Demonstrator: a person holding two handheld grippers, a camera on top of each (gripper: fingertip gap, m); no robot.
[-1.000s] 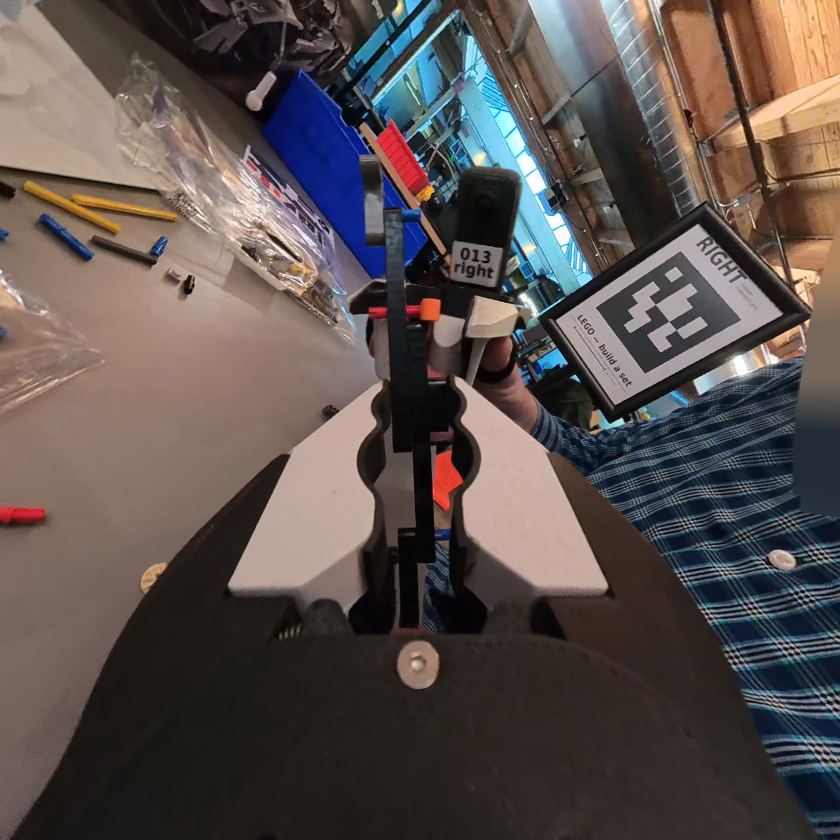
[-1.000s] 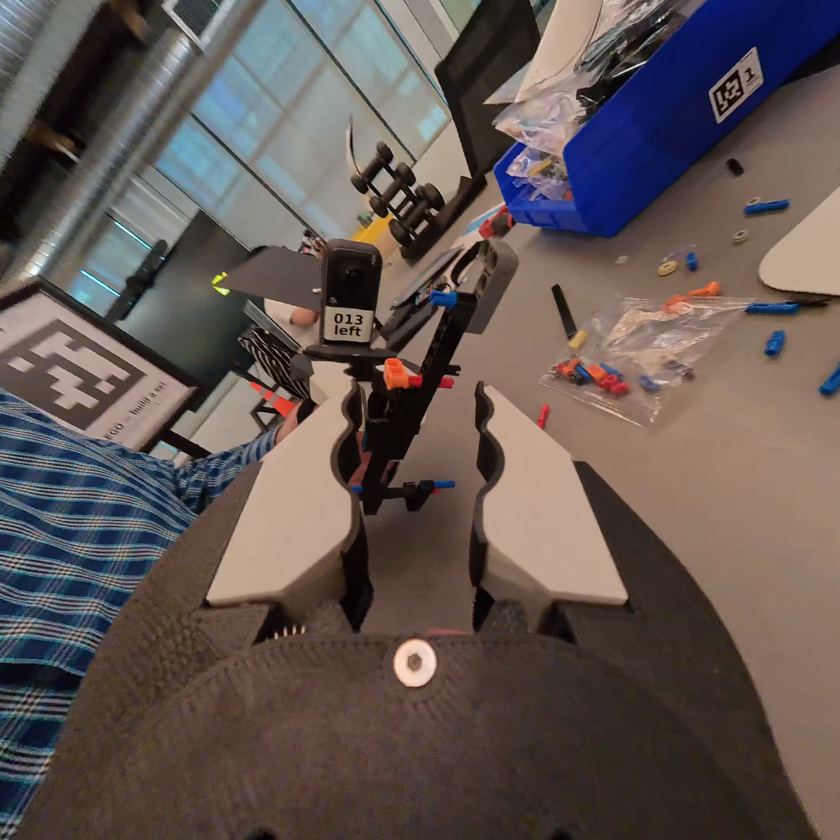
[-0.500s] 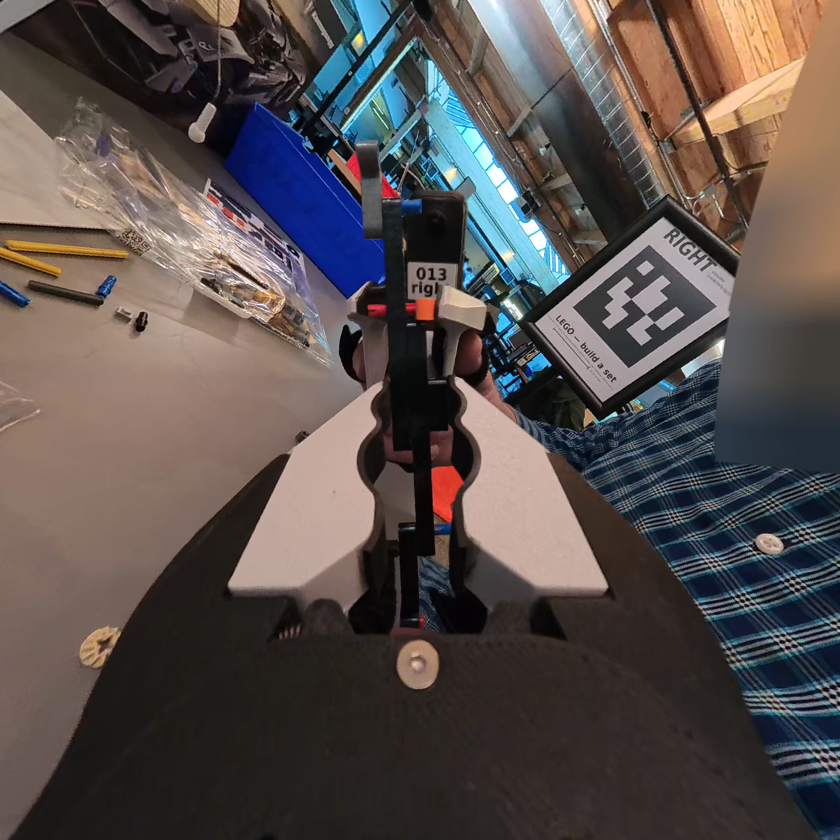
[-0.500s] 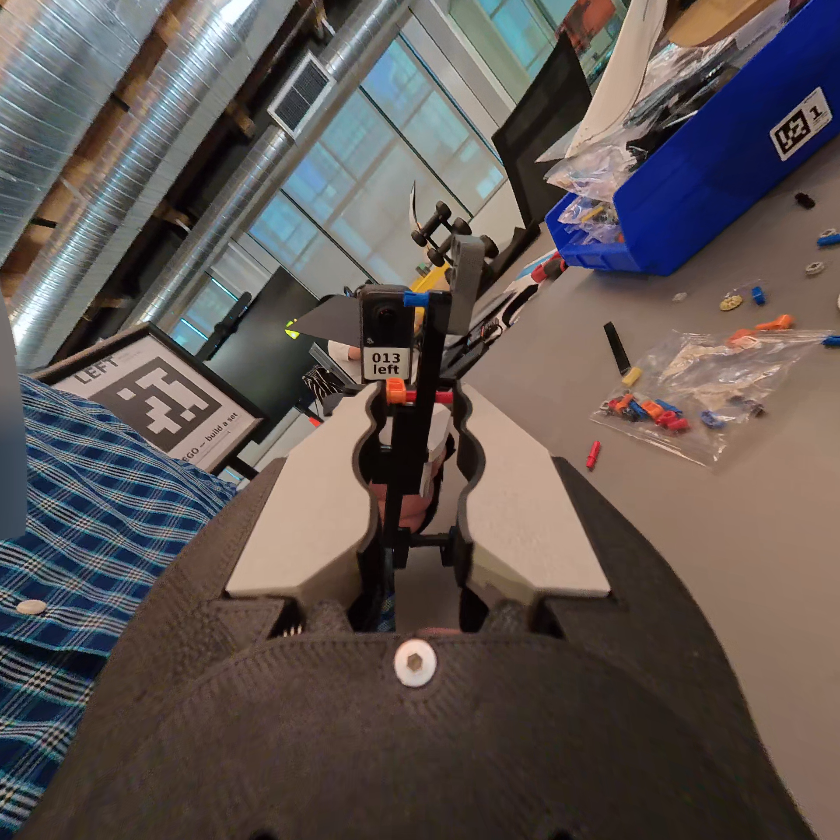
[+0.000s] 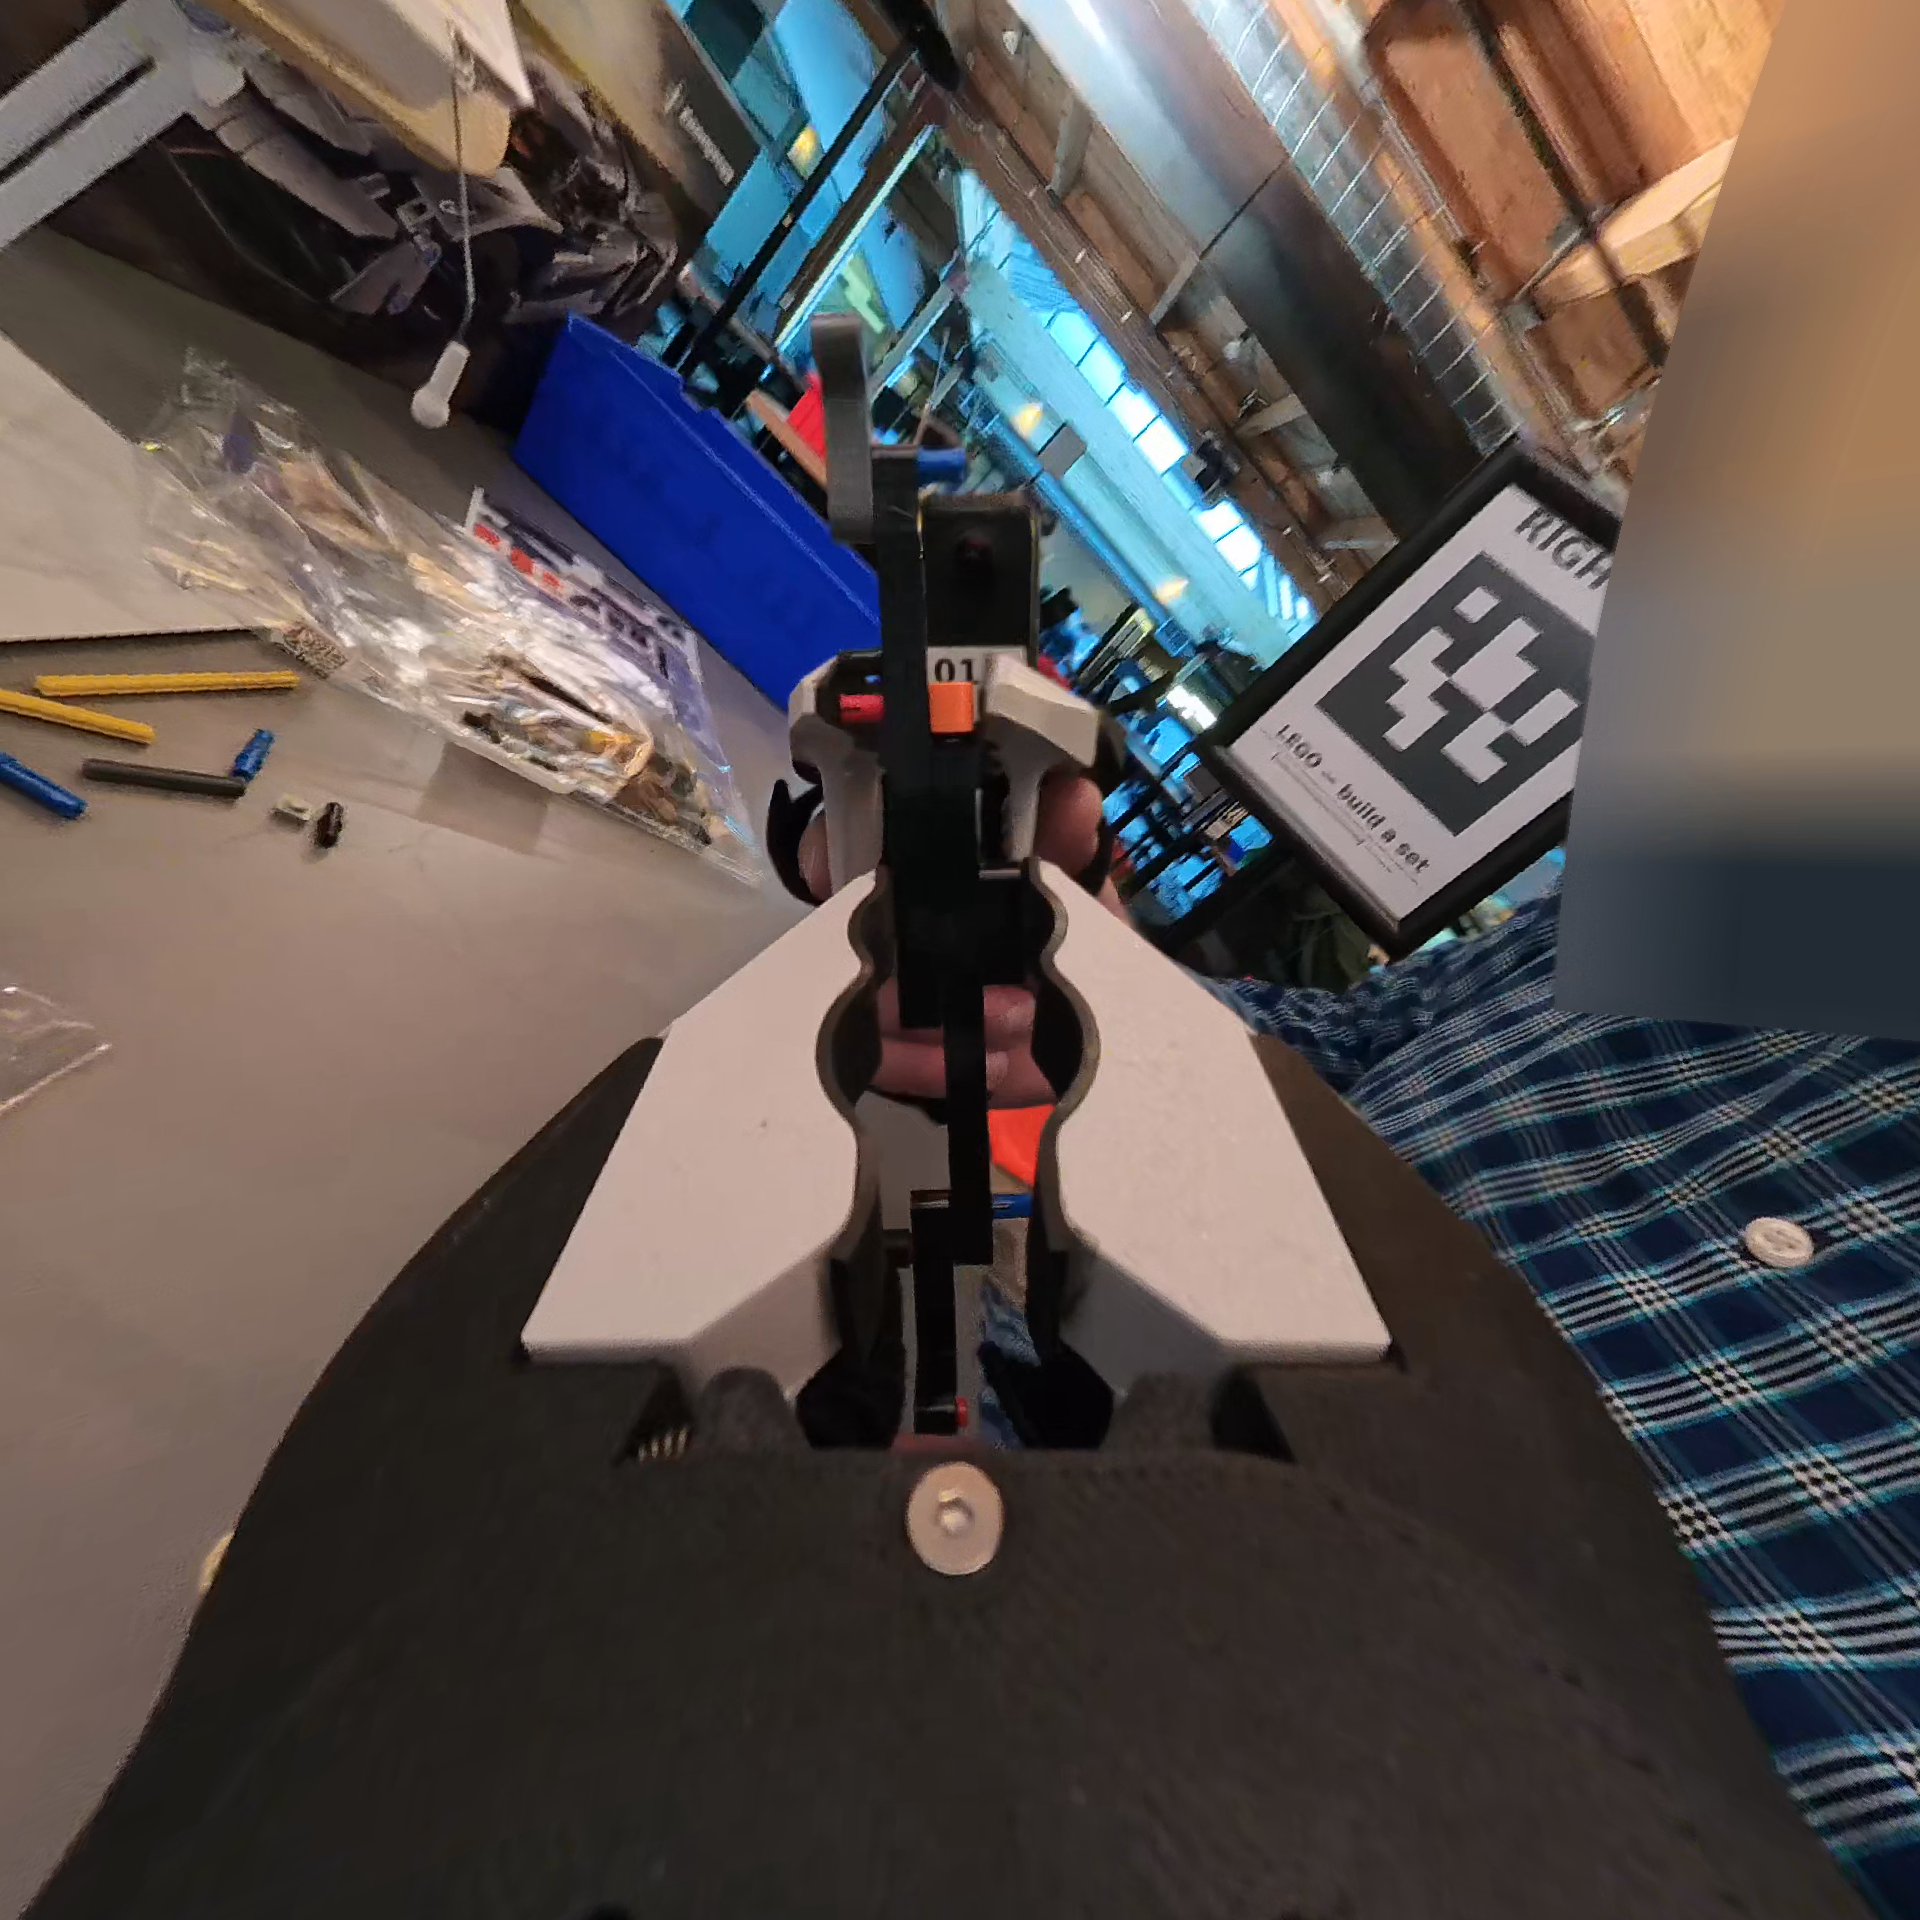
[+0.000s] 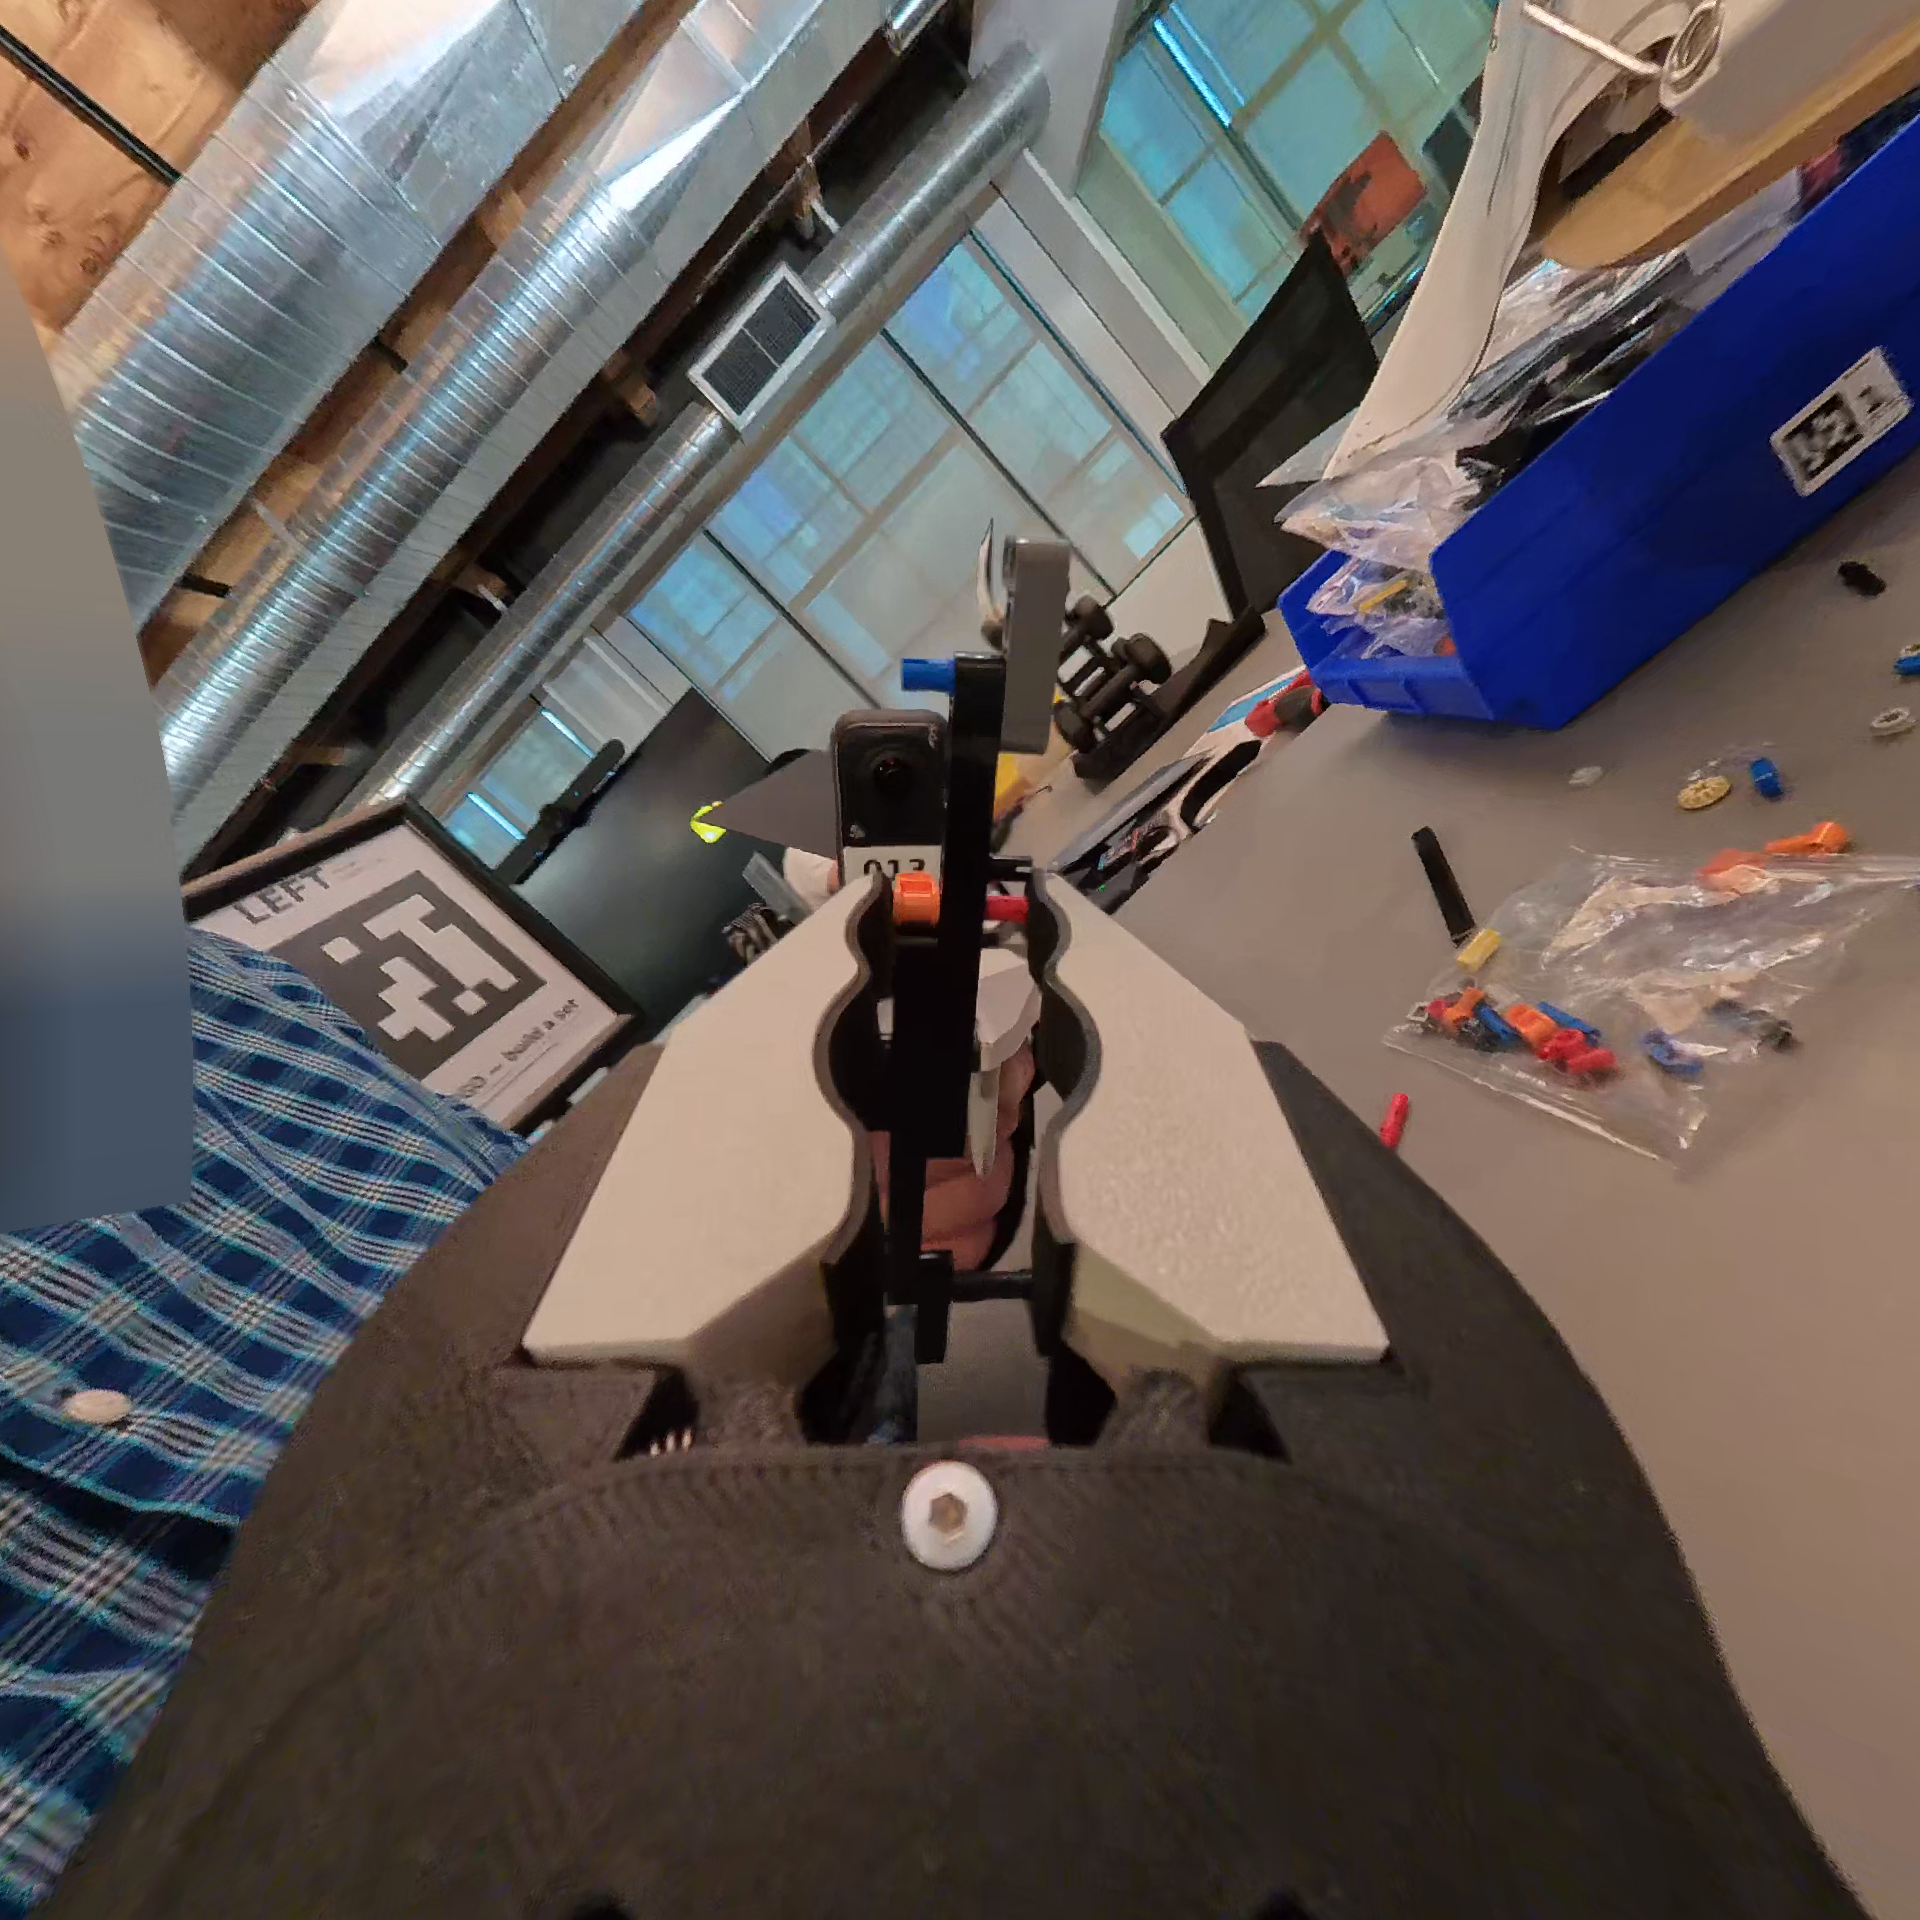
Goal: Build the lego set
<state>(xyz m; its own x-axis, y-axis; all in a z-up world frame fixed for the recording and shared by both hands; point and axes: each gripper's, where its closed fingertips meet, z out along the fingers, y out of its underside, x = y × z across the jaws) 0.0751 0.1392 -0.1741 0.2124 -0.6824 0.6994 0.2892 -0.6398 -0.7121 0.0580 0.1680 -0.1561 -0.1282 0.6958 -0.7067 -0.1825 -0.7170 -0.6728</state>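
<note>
A black lego assembly (image 5: 899,623) of thin beams stands upright above the grey table, with a grey piece (image 5: 844,436) on top, a blue pin, a red pin and an orange connector (image 5: 954,704). My left gripper (image 5: 956,904) is shut on its lower part. My right gripper (image 6: 951,904) faces it from the other side and is shut on the same assembly (image 6: 961,831); a black axle (image 6: 987,1285) reaches to its right finger. The right gripper's fingers (image 5: 1039,712) show beyond the assembly in the left wrist view.
A blue bin (image 6: 1610,582) stands at the table's back. Clear bags of small parts (image 6: 1662,987) (image 5: 468,623) lie on the table. Loose yellow axles (image 5: 166,683), blue pins and a red pin (image 6: 1392,1107) lie around. A person's plaid shirt (image 5: 1558,1247) and a framed marker sign (image 5: 1455,707) are close. My two grippers' fingertips are within a few centimetres of each other.
My right gripper was open a second ago and has closed around the assembly. Both grippers have tilted upward, bringing the assembly upright.
</note>
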